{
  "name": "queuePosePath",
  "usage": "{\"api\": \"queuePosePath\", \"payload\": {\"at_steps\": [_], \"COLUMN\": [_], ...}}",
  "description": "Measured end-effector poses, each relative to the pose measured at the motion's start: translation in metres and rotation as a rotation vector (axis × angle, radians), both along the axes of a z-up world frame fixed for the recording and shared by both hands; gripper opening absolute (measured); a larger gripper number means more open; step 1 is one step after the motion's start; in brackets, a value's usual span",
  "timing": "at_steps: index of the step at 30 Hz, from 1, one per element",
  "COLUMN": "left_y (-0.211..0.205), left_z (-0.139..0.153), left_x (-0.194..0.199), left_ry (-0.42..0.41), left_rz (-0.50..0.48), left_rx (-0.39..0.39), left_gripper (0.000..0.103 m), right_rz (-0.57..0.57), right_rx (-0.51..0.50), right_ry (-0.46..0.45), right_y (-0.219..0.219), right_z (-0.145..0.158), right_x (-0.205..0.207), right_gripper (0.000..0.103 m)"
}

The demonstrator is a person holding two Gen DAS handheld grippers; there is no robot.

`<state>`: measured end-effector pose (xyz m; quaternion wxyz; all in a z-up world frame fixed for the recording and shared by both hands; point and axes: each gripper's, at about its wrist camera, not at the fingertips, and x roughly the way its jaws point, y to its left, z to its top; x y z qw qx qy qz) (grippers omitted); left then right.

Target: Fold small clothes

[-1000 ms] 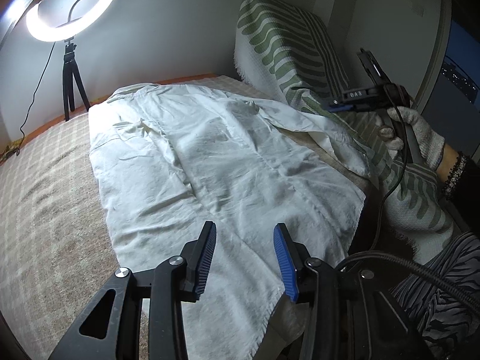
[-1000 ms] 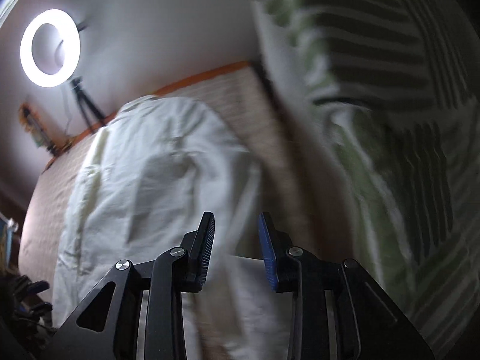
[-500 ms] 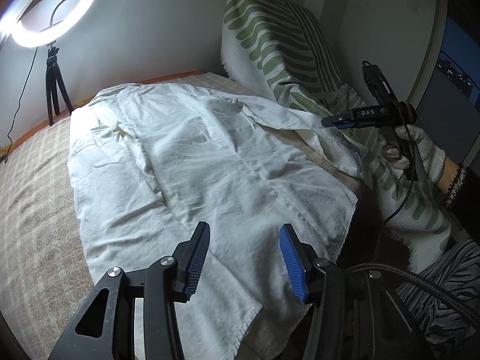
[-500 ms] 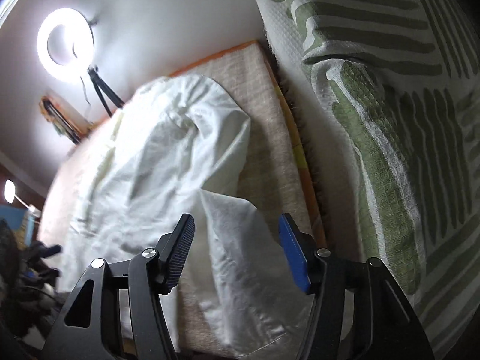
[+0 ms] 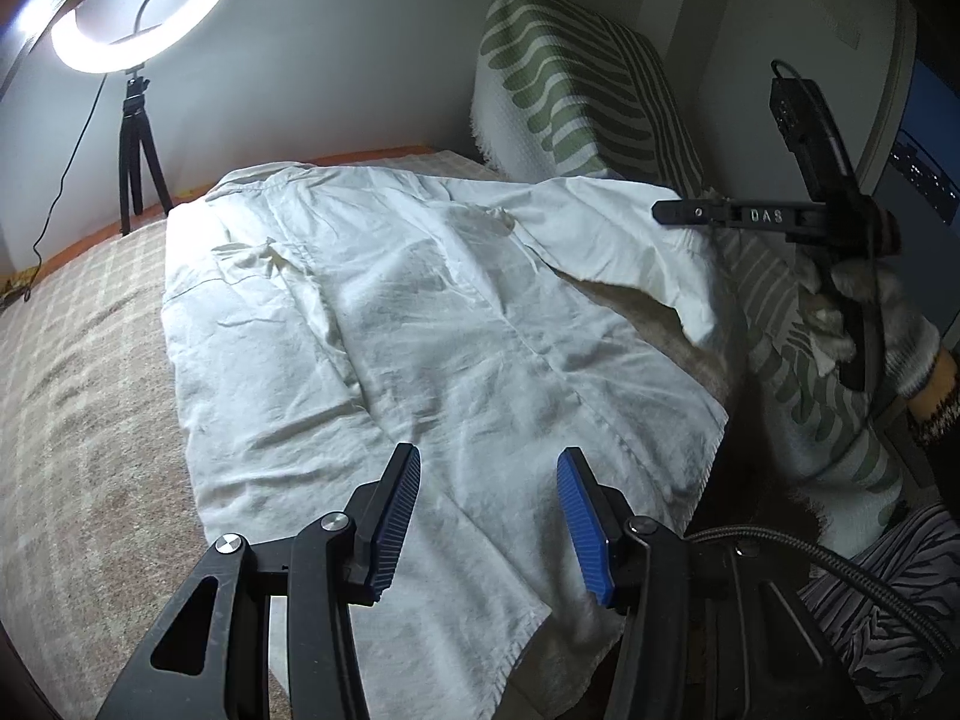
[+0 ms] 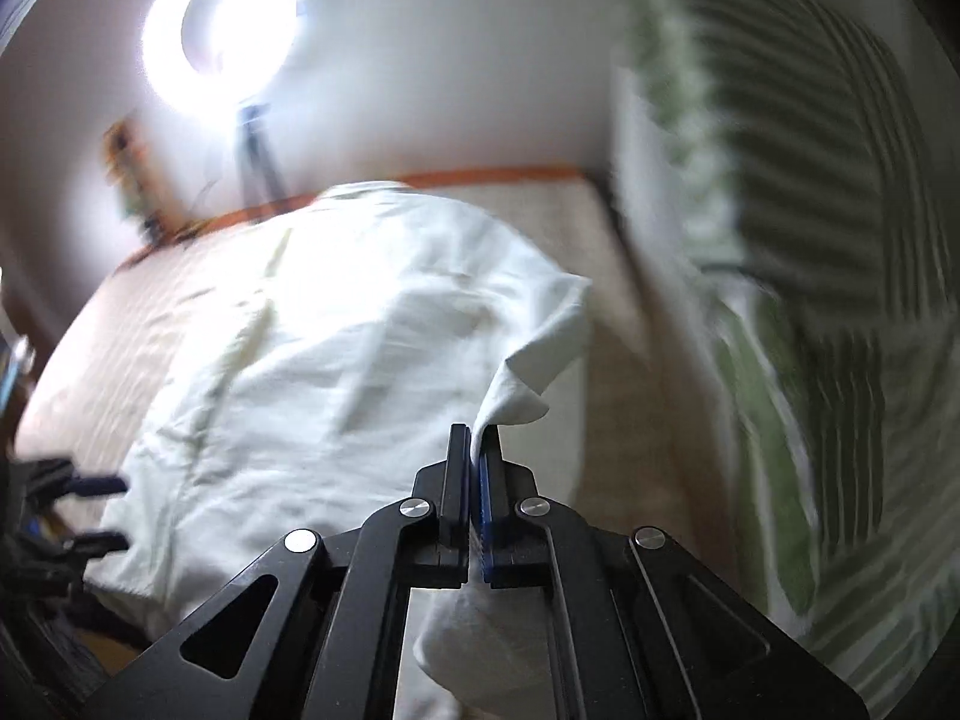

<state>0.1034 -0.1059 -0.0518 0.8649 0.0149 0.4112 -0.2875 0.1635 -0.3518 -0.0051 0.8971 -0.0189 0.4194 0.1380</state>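
A white shirt [image 5: 420,330] lies spread flat on a beige checked bed cover [image 5: 78,390]. Its right sleeve [image 5: 612,240] is lifted off the bed. My right gripper [image 6: 477,438] is shut on the sleeve's end and holds it up; it also shows in the left wrist view [image 5: 666,211], at the right, in a gloved hand. The sleeve [image 6: 528,360] rises from the shirt body [image 6: 300,360] to the pads. My left gripper [image 5: 489,516] is open and empty above the shirt's near hem.
A green-and-white striped cushion [image 5: 576,96] stands against the wall at the bed's right side. A lit ring light on a tripod [image 5: 135,138] stands at the far left. The bed's near right edge [image 5: 714,468] drops off beside the hem.
My right gripper has shut on the end of the sleeve and lifted it off the bed. My left gripper stays open over the hem, shifted only slightly.
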Motion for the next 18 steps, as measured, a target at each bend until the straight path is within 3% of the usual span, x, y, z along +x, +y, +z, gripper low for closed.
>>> {"api": "queuePosePath", "payload": {"at_steps": [3, 9, 12, 14, 18], "left_y": [0.008, 0.022, 0.026, 0.027, 0.026], "left_z": [0.004, 0.007, 0.005, 0.004, 0.000], "left_x": [0.000, 0.000, -0.001, -0.004, -0.009], "left_ry": [-0.007, -0.010, 0.004, 0.007, 0.016], "left_rz": [0.018, 0.047, 0.046, 0.040, 0.019], "left_rx": [-0.011, -0.021, -0.026, -0.027, -0.021], "left_gripper": [0.048, 0.048, 0.048, 0.048, 0.048], "right_rz": [0.110, 0.302, 0.336, 0.334, 0.255], "right_rx": [-0.057, -0.144, -0.145, -0.067, 0.147], "right_ry": [0.006, 0.091, 0.135, 0.171, 0.157], "right_y": [0.043, 0.108, 0.114, 0.106, 0.063], "right_z": [-0.006, -0.045, -0.054, -0.049, -0.023], "right_x": [-0.003, -0.011, -0.018, -0.017, -0.022], "right_gripper": [0.001, 0.001, 0.007, 0.020, 0.028]}}
